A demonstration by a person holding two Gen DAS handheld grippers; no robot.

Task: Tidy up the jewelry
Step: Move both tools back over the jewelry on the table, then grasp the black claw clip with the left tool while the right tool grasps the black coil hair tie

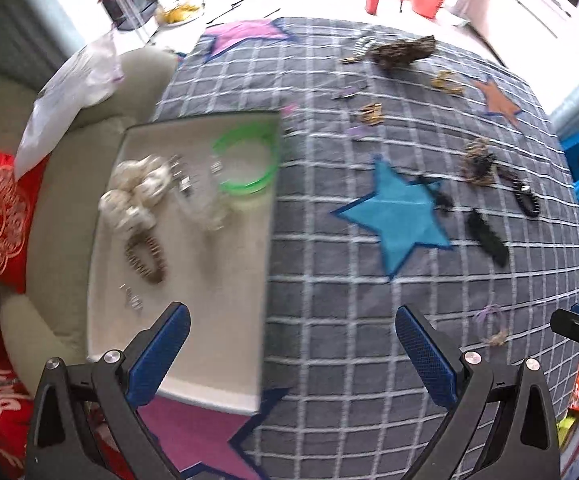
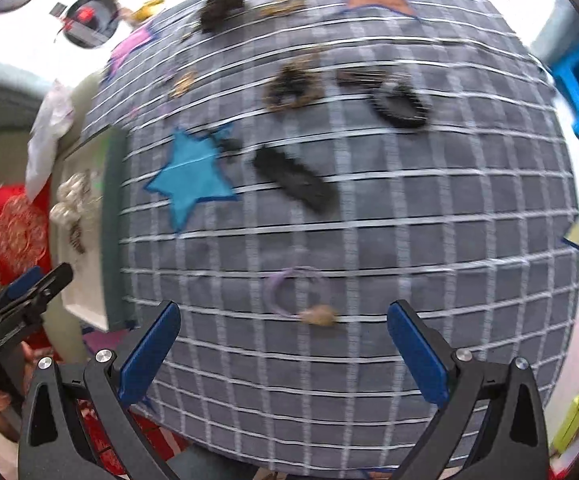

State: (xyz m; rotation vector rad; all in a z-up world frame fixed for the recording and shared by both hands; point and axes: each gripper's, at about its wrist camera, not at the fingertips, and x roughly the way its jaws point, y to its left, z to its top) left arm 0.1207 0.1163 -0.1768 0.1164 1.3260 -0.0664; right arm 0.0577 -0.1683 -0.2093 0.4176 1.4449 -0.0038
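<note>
Between the blue pads of the right claw (image 2: 283, 344), which stand wide apart and hold nothing, lies a thin lilac bracelet (image 2: 295, 292) with a small tan charm, on the grey checked blanket (image 2: 409, 240) near its front edge. The left claw (image 1: 293, 354) is also spread open and empty; it hangs over the right edge of the white tray (image 1: 217, 340), which rests at the left side of the blanket.

The task seems about half done. In the tray already lie a green bangle (image 1: 247, 162), a cluster of pearl-like beads (image 1: 137, 196) and a brown beaded bracelet (image 1: 145, 256).

Still loose on the blanket are a black hair clip (image 2: 295, 184), a black coiled band (image 2: 401, 106), a brown-black tangle (image 2: 293, 88) and some gold pieces (image 1: 447, 82) toward the far edge. The right-wrist view is blurred, so finer detail cannot be told.
</note>
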